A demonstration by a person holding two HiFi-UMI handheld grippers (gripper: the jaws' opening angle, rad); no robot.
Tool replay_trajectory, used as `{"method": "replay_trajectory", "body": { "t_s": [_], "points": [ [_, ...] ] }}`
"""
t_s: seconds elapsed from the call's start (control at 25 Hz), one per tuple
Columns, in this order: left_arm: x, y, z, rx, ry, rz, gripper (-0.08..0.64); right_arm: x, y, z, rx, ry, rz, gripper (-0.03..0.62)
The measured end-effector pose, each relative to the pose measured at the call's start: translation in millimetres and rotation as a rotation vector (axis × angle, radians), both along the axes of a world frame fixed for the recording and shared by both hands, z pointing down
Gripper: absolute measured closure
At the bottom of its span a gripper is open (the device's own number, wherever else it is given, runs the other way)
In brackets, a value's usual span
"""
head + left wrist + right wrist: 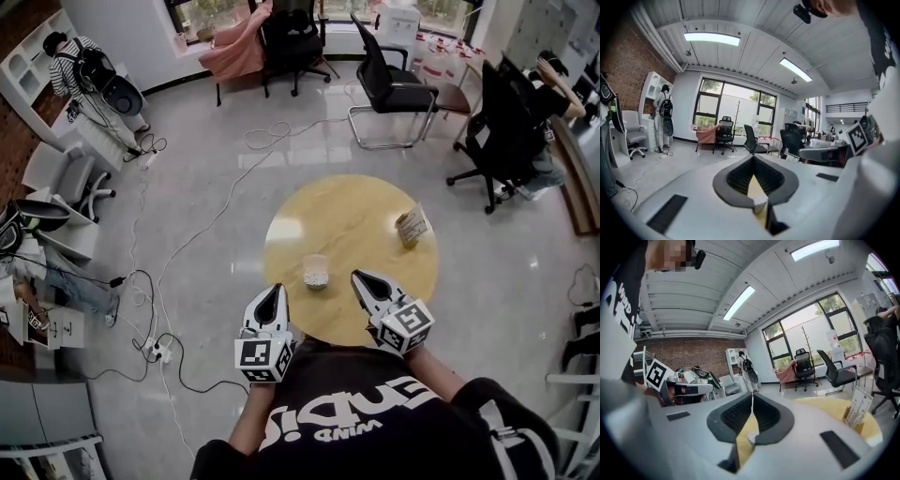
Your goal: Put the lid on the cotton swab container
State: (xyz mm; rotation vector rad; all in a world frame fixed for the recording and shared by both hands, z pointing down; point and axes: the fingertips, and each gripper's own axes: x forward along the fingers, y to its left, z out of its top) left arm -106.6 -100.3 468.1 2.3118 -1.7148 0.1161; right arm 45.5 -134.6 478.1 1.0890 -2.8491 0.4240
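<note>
**Both grippers closed and empty, container untouched**

Left gripper (276, 291): jaws together with nothing between them, tips at the 7 o'clock rim of the round yellow table (366, 202).

Right gripper (359, 277): jaws also together and empty, tips over the tabletop near 6 o'clock.

Cotton swab container (316, 272) stands on the table at about 8 o'clock from centre. It sits between the two gripper tips and touches neither. Both gripper views show it as a pale blob low past the closed jaw tips.

A clear box (412, 226) stands tilted at 2 o'clock near the rim, well apart from the container. It may be the lid or just packaging; it's too small to tell.

Black office chair (389, 84) is on the floor past the table's 12 o'clock.
</note>
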Motion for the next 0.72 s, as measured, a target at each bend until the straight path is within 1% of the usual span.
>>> {"method": "replay_trajectory", "body": {
  "t_s": [0.2,0.32,0.36,0.44,0.64,0.72],
  "points": [
    [5,-18,-1,0.003,0.003,0.036,0.551,-1,-12,-1,0.014,-0.007,0.008,0.588],
    [5,-26,0,0.005,0.003,0.044,0.551,-3,-16,0,0.016,-0.036,0.000,0.586],
    [5,-28,0,0.006,0.004,0.047,0.551,-4,-17,0,0.016,-0.045,-0.011,0.567],
    [3,-31,1,0.003,0.008,0.050,0.551,-10,-18,-1,0.013,-0.058,-0.034,0.499],
    [-2,-38,4,-0.013,0.012,0.060,0.551,-22,-25,0,0.006,-0.069,-0.073,0.419],
    [-2,-40,7,-0.023,0.015,0.062,0.551,-25,-25,-1,0.017,-0.072,-0.095,0.340]
  ]
}}
